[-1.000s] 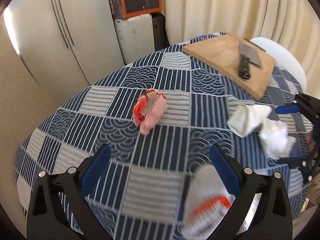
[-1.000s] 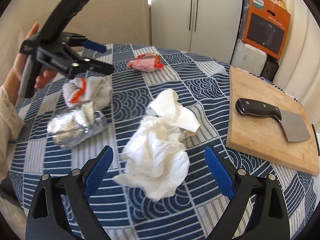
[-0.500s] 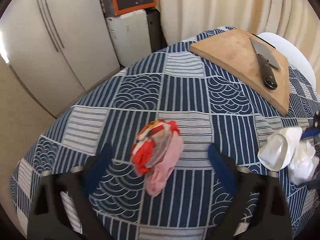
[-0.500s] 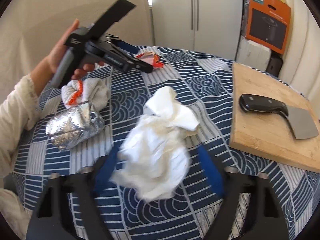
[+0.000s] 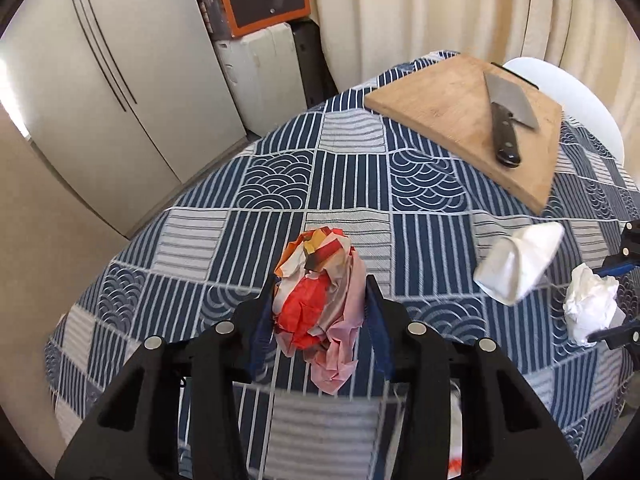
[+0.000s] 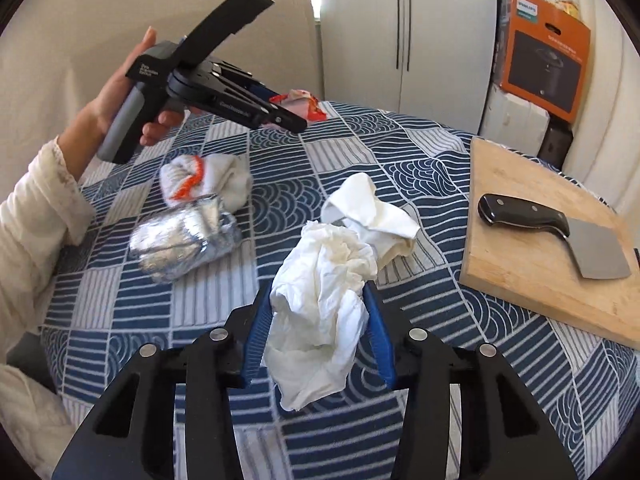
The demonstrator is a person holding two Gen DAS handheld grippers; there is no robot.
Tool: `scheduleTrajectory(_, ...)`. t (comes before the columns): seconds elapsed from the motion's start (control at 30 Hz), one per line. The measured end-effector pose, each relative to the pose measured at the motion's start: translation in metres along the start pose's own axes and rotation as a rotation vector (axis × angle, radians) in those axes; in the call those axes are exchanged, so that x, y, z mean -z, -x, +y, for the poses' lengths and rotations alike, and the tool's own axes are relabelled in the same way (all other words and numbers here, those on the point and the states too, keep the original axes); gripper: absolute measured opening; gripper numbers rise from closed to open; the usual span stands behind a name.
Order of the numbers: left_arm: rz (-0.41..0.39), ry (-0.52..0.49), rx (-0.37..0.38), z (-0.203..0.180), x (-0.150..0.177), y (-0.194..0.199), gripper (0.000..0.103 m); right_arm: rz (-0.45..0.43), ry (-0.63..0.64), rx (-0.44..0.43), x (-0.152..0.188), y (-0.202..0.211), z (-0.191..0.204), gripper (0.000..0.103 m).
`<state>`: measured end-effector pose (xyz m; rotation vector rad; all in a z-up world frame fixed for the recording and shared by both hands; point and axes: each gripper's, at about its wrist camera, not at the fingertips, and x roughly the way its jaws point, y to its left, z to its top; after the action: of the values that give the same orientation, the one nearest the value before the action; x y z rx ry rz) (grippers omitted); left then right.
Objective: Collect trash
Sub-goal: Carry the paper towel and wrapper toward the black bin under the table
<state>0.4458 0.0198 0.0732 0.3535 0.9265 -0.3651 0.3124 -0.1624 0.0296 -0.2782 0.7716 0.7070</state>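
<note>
Trash is now in both tools at once: a red-and-pink crumpled wrapper (image 5: pixel 320 308) sits between the pads of the left gripper (image 5: pixel 320 316), and a crumpled white tissue (image 6: pixel 320 312) sits between the pads of the right gripper (image 6: pixel 318 320). A second ago both tools stood wide open, the wrapper lay well ahead of the left one on the patterned tablecloth (image 5: pixel 420 180), and the tissue lay loose on the cloth in front of the right one. Since then each gripper has moved in over its piece and its jaws have just been closing, with the piece between them. For the task, that means 2 pickups are being made together, and my judgement is that the grasp step is about done and the lift and carry-off come next.

The left gripper is narrowed to a partial gap, blue pads pressing both flanks of the wrapper, whose pink tail hangs out below. The right gripper is likewise part-closed, its pads squeezing the tissue's sides so the paper bulges above and below. Whether either piece is already clear of the cloth I cannot tell for certain.

Left on the table are a white folded cloth (image 6: pixel 372 212) touching the tissue's far side, a foil ball (image 6: pixel 184 240) and a white rag with an orange stripe (image 6: pixel 204 180) beside it. A cleaver (image 6: pixel 560 232) rests on a wooden cutting board (image 6: pixel 520 280), well apart from both grips. No bin shows in either view.
</note>
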Motion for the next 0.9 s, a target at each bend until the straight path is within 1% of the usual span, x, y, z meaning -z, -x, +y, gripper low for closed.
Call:
scheduleTrajectory(0.1, -0.003, 0.024, -0.024, -0.002, 0.006, 0.018, 0.043, -0.005, 0.009, 0.005, 0.005, 0.012, 0.005, 0.042)
scheduleTrajectory(0.3, -0.007, 0.025, -0.053, -0.015, 0.021, 0.048, 0.043, -0.017, 0.042, 0.012, 0.018, 0.040, 0.021, 0.042)
scheduleTrajectory(0.47, -0.003, 0.014, -0.054, -0.031, 0.037, 0.071, 0.043, -0.022, 0.064, 0.017, 0.030, 0.062, 0.033, 0.042)
scheduleTrajectory(0.73, -0.016, -0.001, -0.058, -0.060, 0.069, 0.107, 0.043, -0.028, 0.097, 0.024, 0.054, 0.087, 0.056, 0.043)
scheduleTrajectory(0.83, -0.011, 0.006, -0.055, -0.068, 0.086, 0.119, 0.043, -0.029, 0.111, 0.021, 0.064, 0.096, 0.067, 0.043)
scheduleTrajectory(0.9, 0.007, 0.034, -0.076, -0.070, 0.097, 0.126, 0.043, -0.031, 0.119, 0.019, 0.071, 0.101, 0.074, 0.043)
